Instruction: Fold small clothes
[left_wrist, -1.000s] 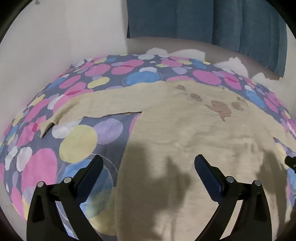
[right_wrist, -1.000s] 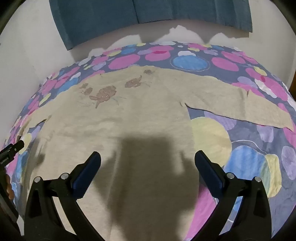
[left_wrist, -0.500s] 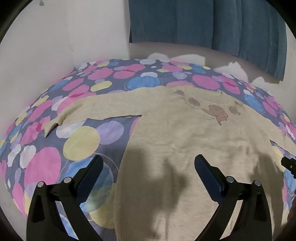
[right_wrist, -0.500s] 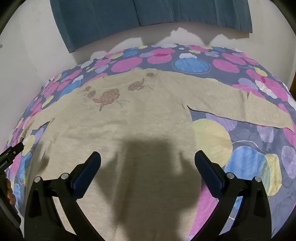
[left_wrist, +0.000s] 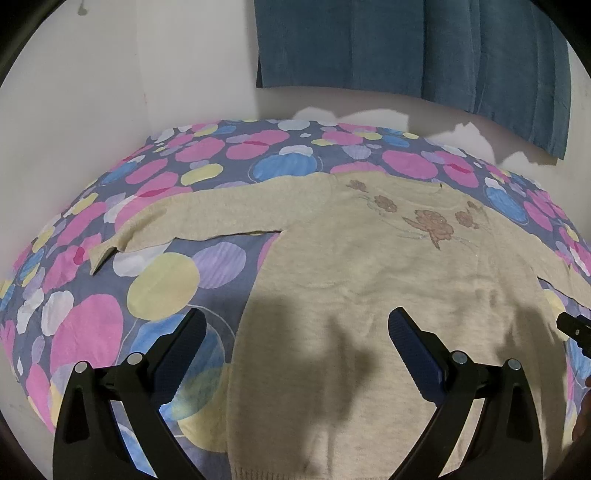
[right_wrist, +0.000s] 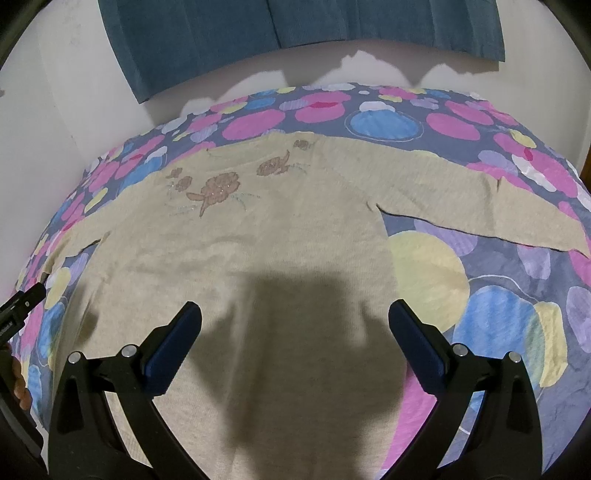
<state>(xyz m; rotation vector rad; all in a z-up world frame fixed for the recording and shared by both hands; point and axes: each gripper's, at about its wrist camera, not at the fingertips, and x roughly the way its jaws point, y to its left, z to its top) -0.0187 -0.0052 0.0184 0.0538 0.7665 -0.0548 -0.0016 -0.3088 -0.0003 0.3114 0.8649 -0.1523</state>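
Note:
A beige knit sweater (left_wrist: 369, 295) with brown flower embroidery lies flat, front up, on a bed, both sleeves spread out. It also shows in the right wrist view (right_wrist: 280, 236). Its left sleeve (left_wrist: 207, 221) reaches out to the left; its right sleeve (right_wrist: 480, 199) reaches out to the right. My left gripper (left_wrist: 295, 328) is open and empty, held above the sweater's lower left body. My right gripper (right_wrist: 295, 317) is open and empty above the lower middle of the sweater.
The bed carries a sheet with pink, blue and yellow circles (left_wrist: 85, 332), also in the right wrist view (right_wrist: 517, 332). A white wall with a hanging blue cloth (left_wrist: 406, 48) stands behind the bed. The other gripper's tip shows at each view's edge (right_wrist: 22, 302).
Both grippers have drawn back and up from the sweater, so more of it and of the wall shows. Both stay open.

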